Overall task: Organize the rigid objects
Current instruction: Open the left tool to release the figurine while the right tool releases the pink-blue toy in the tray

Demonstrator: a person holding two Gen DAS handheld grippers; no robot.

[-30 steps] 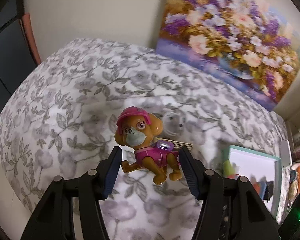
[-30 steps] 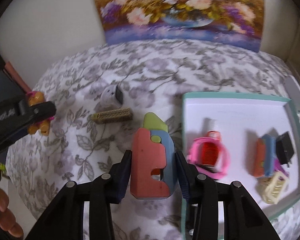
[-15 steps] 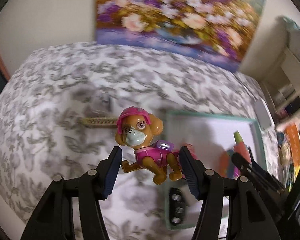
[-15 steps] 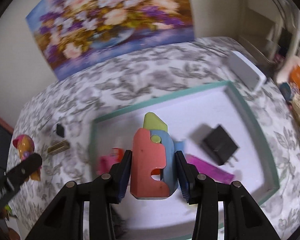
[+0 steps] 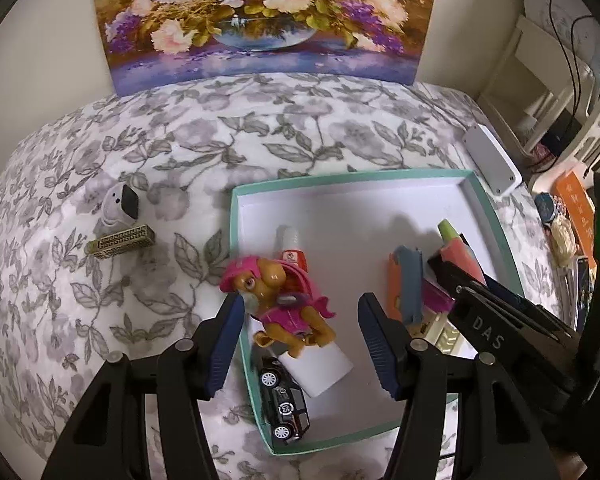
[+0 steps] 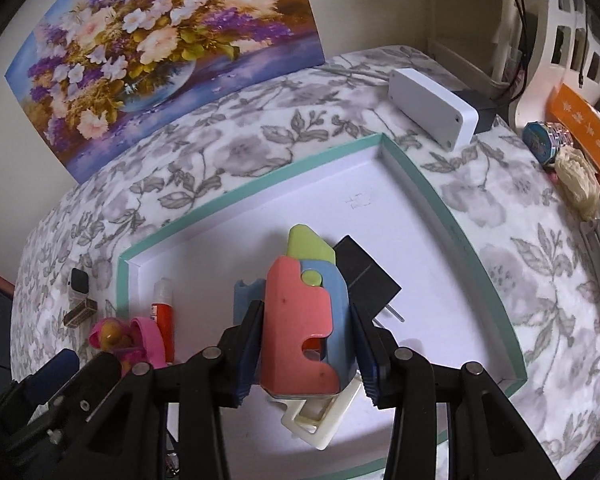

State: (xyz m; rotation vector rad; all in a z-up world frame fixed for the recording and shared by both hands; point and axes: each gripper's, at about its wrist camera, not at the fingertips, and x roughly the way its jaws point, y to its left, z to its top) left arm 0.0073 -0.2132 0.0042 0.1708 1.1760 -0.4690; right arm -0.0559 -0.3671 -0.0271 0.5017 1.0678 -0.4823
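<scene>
My right gripper (image 6: 306, 346) clamps the pink, blue and green plastic toy (image 6: 294, 312) above the teal-rimmed white tray (image 6: 440, 200). My left gripper (image 5: 300, 322) brackets the tilted pink-clad plastic toy dog (image 5: 274, 290); I cannot tell whether it grips.

A home: floral tablecloth (image 5: 308, 128), flower painting (image 5: 260, 20) against the wall.

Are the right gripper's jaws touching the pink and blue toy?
Touching: in the right wrist view, both jaws of the right gripper press the pink and blue toy.
</scene>
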